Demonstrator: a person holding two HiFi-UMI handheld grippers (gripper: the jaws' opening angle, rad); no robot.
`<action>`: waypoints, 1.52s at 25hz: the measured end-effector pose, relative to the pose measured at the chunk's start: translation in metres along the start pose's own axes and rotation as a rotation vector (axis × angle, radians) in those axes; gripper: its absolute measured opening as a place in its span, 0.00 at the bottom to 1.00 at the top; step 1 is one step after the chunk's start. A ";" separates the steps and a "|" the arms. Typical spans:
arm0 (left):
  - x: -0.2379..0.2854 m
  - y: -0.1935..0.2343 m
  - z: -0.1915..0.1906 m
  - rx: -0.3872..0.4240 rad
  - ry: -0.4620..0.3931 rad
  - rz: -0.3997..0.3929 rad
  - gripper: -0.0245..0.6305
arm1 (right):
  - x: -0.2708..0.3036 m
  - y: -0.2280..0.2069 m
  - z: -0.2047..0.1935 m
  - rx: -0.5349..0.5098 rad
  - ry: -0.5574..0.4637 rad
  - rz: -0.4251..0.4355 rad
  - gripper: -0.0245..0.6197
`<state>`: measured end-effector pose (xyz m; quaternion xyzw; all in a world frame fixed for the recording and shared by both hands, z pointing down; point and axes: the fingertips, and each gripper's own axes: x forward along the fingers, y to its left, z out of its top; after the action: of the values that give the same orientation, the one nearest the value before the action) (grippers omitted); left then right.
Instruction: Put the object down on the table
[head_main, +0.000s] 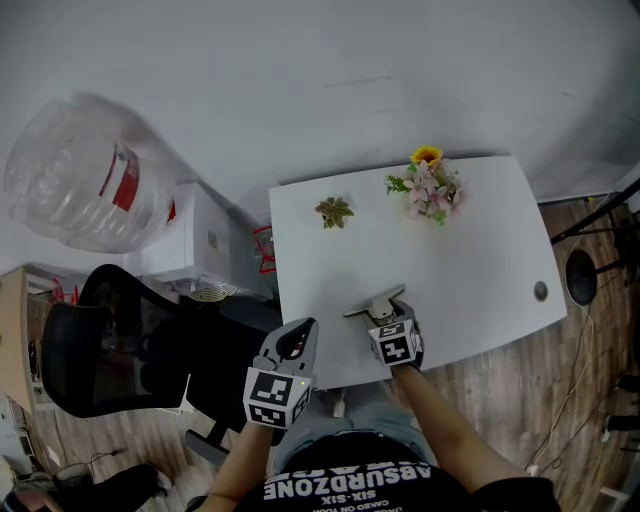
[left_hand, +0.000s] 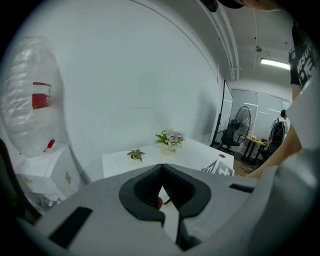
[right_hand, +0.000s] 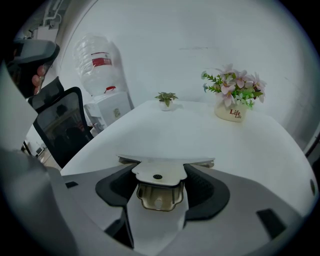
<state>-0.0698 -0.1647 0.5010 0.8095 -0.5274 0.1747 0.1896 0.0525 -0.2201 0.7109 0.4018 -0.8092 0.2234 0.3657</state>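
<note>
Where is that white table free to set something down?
Bare from the metal piece in the right gripper up to the small plant and flower pot, and right to the cable hole. Only the far edge is crowded.

- One white bench (head_main: 480, 260), centre of the head view.
- Two claws, lower centre: the left claw (head_main: 300, 336) and the right claw (head_main: 388, 310).
- One metal object (right_hand: 157, 186).
- Two potted plants at the top of the bench: one pink-flowered pot (head_main: 433, 190) and, to its left, one small green plant (head_main: 334, 211).
- One water bottle (head_main: 75, 175), upper left.
- One white dispenser (head_main: 205, 240).
- One black office chair (head_main: 110, 345), lower left.
- One standing fan (left_hand: 243, 120), right of the left gripper view.
</note>
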 end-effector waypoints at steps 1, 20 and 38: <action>-0.001 0.000 -0.001 0.000 0.001 0.001 0.04 | 0.001 0.001 -0.001 -0.006 0.002 0.000 0.48; -0.012 -0.013 -0.010 0.011 0.018 -0.026 0.04 | 0.004 0.005 -0.011 -0.048 0.024 -0.025 0.48; -0.018 -0.039 -0.011 0.055 0.014 -0.126 0.04 | -0.020 0.009 0.000 0.023 -0.027 -0.007 0.49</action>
<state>-0.0414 -0.1307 0.4977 0.8448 -0.4692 0.1825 0.1813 0.0535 -0.2053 0.6944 0.4118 -0.8101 0.2260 0.3508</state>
